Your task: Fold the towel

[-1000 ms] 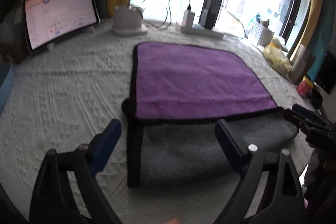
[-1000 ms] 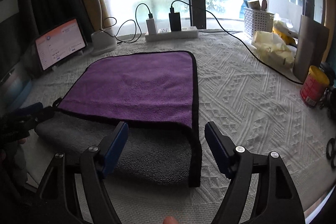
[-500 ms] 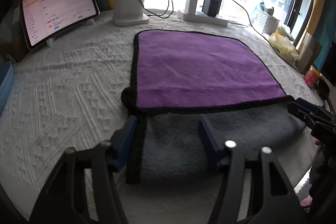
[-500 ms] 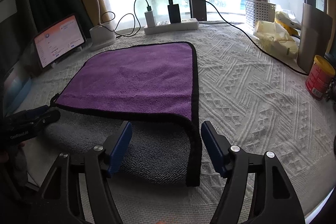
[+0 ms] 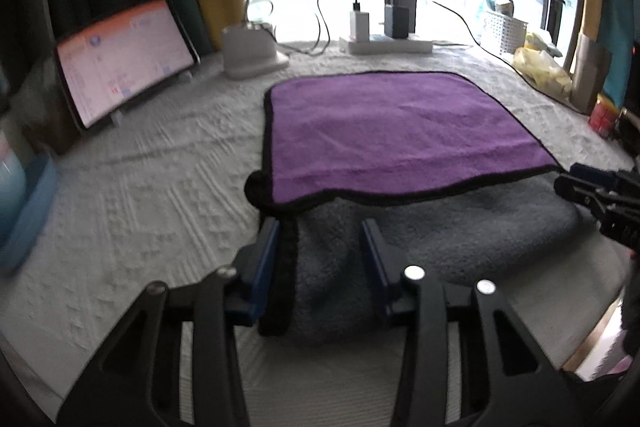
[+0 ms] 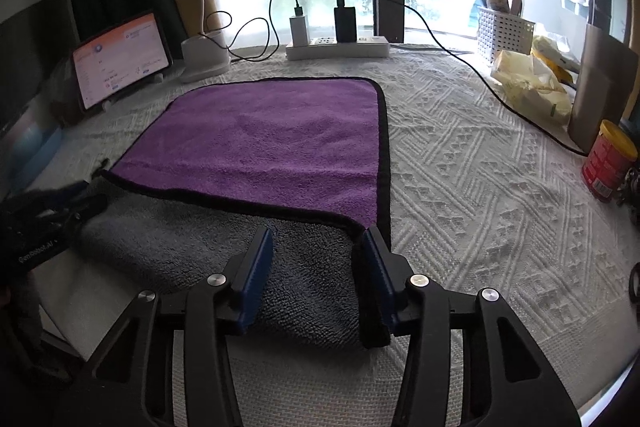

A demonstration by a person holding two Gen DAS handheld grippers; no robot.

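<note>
The towel [image 5: 400, 131] lies on the white textured cover, purple side up with a black hem. Its near part is turned over and shows its grey side [image 5: 440, 227]; it also shows in the right wrist view [image 6: 264, 143]. My left gripper [image 5: 320, 259] straddles the near-left fold of the towel, its jaws partly closed around the grey cloth and black hem. My right gripper [image 6: 316, 263] straddles the near-right fold the same way. Each gripper shows at the edge of the other's view: the right one [image 5: 596, 195], the left one [image 6: 48, 211].
A tablet [image 6: 120, 55] stands at the far left beside a white lamp base [image 6: 204, 59]. A power strip [image 6: 336, 47] with chargers and cables lies at the back. A white basket [image 6: 504, 31], yellow bags, a board and a red can [image 6: 608, 163] stand at the right.
Both grippers have moved forward onto the near corners of the towel and their jaws have narrowed around the folded cloth. The purple hem near the left gripper has rippled.
</note>
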